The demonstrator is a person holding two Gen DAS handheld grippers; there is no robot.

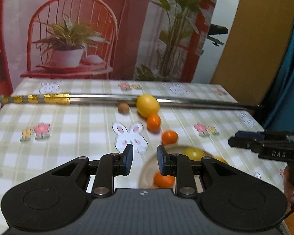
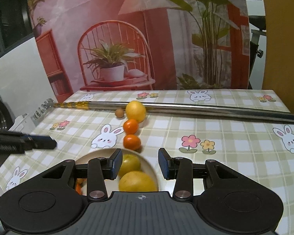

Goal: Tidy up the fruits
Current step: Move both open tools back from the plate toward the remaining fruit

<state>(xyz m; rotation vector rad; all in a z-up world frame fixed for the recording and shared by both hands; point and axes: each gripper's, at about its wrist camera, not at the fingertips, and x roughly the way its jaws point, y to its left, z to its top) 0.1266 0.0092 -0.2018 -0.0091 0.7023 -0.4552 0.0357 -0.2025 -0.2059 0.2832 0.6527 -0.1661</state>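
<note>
A cream plate [image 2: 88,157] [image 1: 147,168] sits at the table's near edge with two yellow fruits [image 2: 137,181] and an orange [image 1: 163,179] in it. Beyond it on the tablecloth lie two small oranges [image 2: 131,142] [image 2: 130,126], a large yellow fruit [image 2: 135,111] and a small brown fruit [image 2: 119,113], in a line running away from the plate. My left gripper [image 1: 145,157] is open and empty above the plate's left rim. My right gripper [image 2: 140,163] is open and empty above the plate's right side.
A long metal pole [image 2: 205,110] with gold tape at its left end lies across the far part of the table, touching the large yellow fruit. A printed backdrop [image 2: 127,39] stands behind the table. The table's right edge [image 2: 292,105] is near the pole's end.
</note>
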